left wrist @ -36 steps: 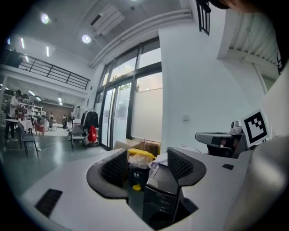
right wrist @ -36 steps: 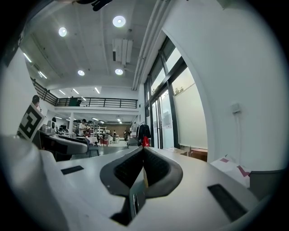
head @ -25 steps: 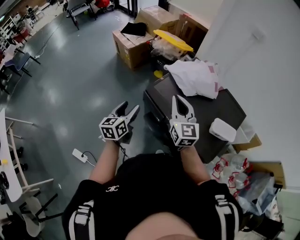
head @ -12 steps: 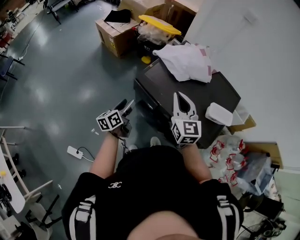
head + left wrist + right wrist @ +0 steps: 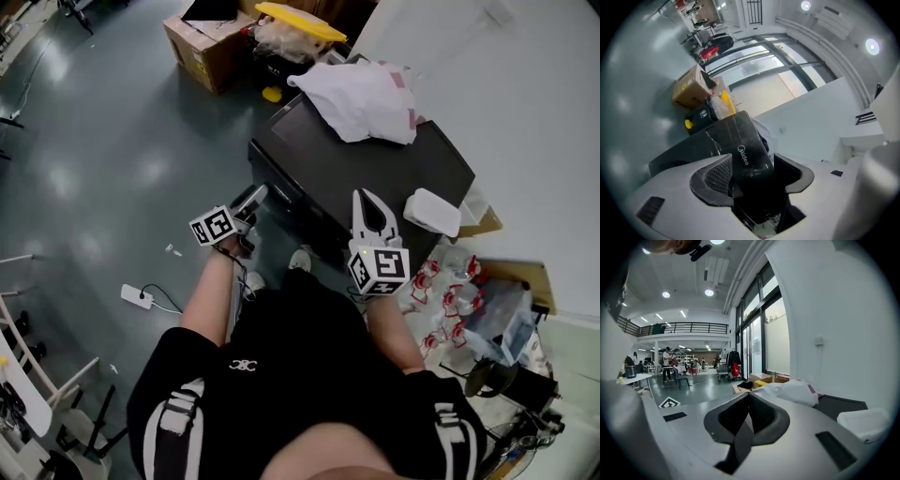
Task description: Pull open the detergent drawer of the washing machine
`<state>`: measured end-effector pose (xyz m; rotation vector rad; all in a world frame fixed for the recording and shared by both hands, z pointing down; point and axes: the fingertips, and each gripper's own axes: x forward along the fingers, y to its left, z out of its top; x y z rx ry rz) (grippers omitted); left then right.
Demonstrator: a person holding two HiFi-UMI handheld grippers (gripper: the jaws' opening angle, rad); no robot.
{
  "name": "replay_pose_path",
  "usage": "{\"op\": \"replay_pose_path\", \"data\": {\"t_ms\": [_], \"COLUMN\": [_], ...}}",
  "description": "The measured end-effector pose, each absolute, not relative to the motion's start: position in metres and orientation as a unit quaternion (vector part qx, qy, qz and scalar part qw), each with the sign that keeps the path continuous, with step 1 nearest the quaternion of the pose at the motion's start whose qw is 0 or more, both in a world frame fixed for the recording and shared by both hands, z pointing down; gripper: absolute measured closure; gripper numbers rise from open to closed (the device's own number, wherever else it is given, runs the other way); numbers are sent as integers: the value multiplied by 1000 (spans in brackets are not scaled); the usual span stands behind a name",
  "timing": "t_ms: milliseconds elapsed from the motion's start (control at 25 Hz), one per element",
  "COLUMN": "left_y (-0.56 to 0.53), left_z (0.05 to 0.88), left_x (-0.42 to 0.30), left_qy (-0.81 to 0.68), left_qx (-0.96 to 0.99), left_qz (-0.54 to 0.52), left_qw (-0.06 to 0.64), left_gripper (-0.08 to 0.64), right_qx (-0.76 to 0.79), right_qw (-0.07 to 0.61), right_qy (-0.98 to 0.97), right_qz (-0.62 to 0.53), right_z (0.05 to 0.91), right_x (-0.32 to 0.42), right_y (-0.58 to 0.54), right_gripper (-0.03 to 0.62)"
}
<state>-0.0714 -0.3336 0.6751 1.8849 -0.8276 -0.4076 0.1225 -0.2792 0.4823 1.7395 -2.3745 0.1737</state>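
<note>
The black washing machine (image 5: 375,159) stands ahead of me by the white wall. My left gripper (image 5: 251,200) is at the machine's upper front left corner. In the left gripper view its jaws stand open (image 5: 752,171), and the glossy black drawer front (image 5: 747,150) with a white logo lies between and just past the tips. Whether the pads touch it I cannot tell. My right gripper (image 5: 372,202) hovers over the front edge of the machine's top, with its jaws shut (image 5: 749,397) on nothing.
A white bag (image 5: 361,98) and a white tub (image 5: 431,211) lie on the machine's top. Cardboard boxes (image 5: 202,42) and a yellow lid (image 5: 291,19) sit behind it. Packed bottles (image 5: 459,300) lie at the right, and a power strip (image 5: 136,295) lies on the floor at the left.
I have come closer to the machine. The left gripper has gone down and forward from mid-air to the machine's front corner. The right gripper has stayed over the top.
</note>
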Motion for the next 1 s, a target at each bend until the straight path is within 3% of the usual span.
{"op": "replay_pose_path", "data": {"t_ms": [480, 1000], "left_y": [-368, -401], "left_z": [724, 723], "left_x": [-67, -68], "left_qy": [-267, -207], "left_qx": [663, 659], "left_qz": [-355, -411], "left_qw": [602, 595], "left_gripper": [291, 291], "right_qx": [595, 596], "right_qw": [119, 130], "right_qy": [-791, -787], "right_qz": [83, 90], "right_z": [509, 520], "right_x": [144, 168], "right_y": [-291, -315], "right_gripper": [589, 589]}}
